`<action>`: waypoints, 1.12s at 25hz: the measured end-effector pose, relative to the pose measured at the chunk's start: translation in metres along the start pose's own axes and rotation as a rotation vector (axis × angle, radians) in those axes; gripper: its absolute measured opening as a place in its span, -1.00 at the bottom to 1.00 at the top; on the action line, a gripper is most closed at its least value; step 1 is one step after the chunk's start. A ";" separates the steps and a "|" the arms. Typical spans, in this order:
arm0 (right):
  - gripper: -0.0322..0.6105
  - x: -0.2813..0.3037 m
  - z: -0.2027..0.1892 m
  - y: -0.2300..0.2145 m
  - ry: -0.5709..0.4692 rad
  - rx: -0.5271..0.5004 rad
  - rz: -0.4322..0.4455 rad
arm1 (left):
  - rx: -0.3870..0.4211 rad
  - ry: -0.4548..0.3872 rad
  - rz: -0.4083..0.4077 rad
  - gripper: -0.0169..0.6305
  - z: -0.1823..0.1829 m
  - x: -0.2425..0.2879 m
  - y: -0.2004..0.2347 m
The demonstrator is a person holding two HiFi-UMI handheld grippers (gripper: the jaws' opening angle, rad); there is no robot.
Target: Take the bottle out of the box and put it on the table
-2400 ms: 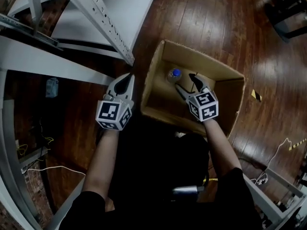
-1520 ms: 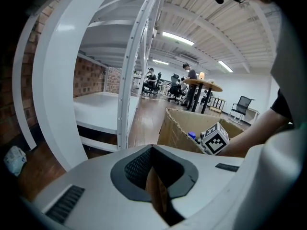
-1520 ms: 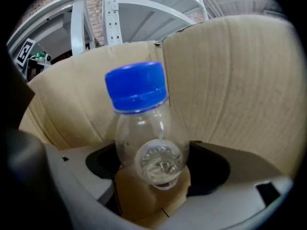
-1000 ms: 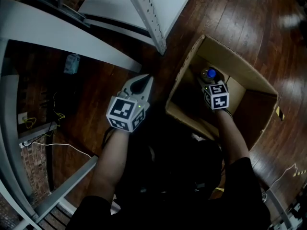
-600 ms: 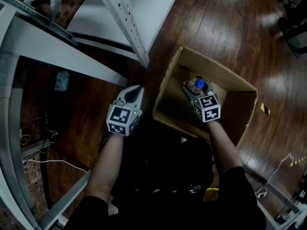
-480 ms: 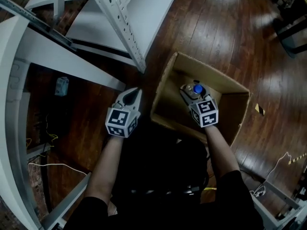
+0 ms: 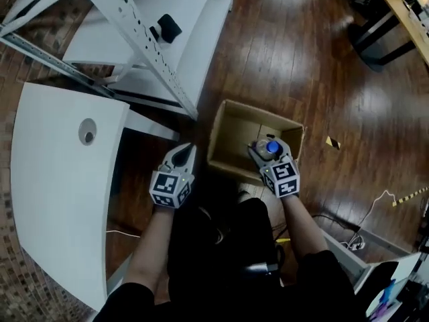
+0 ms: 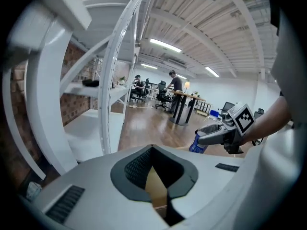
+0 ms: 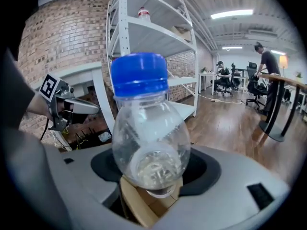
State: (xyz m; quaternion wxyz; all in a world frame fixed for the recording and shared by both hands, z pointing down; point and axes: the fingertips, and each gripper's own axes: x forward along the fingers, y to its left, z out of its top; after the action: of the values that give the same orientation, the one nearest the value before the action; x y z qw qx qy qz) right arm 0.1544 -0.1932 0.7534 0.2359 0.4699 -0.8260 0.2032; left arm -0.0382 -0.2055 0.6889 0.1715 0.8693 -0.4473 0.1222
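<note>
The right claw [image 7: 263, 149] grips a clear plastic bottle [image 9: 148, 143]. Its 2 jaws stand fairly wide apart and press on the rounded body from either side. The bottle stands roughly upright, its long axis running up and down and its blue cap [image 7: 271, 146] on top. In the right gripper view the round base tips slightly toward the camera.

From the head view, the bottle hangs over the near right part of an open cardboard box [image 7: 226, 134] that sits on the dark wooden floor [image 7: 301, 59]. Brown cardboard shows under the bottle in the right gripper view.

The left claw [image 7: 186, 151] hovers just left of the box. Its jaws are together at the tips, with nothing between them.

Farther left, well apart from the bottle, lies the white worktop [image 7: 60, 200], with 1 round hole [image 7: 87, 131] in its top. The left claw, the person's left forearm and the box's left wall lie between the bottle and that worktop.

Beyond the box stands a white metal shelf frame [image 7: 137, 35], whose slanted beam comes down near the box's far left corner.

To the right, a small yellow and black tape mark [image 7: 332, 141] lies on the floor, and pale cables [image 7: 375, 203] trail nearer the person.
</note>
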 end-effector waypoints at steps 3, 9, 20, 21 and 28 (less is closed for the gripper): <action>0.08 -0.053 0.050 0.010 -0.011 0.001 0.004 | 0.030 -0.009 -0.019 -0.97 0.065 -0.026 -0.029; 0.08 -0.147 0.148 0.028 -0.072 -0.012 0.003 | 0.071 -0.049 -0.035 -0.97 0.184 -0.080 -0.073; 0.08 -0.235 0.293 0.073 -0.183 -0.143 0.153 | 0.058 -0.250 0.178 -0.97 0.325 -0.193 -0.073; 0.08 -0.234 0.306 0.082 -0.196 -0.168 0.180 | 0.057 -0.271 0.213 -0.97 0.332 -0.205 -0.068; 0.08 -0.227 0.384 0.178 -0.262 -0.321 0.360 | 0.079 -0.380 0.436 -0.97 0.364 -0.322 -0.028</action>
State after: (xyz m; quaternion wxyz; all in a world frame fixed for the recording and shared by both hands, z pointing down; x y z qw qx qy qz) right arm 0.0241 -0.1679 0.2915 0.1585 0.2946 -0.9413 0.0456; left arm -0.1778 -0.1017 0.2343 0.0203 0.7660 -0.6425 0.0085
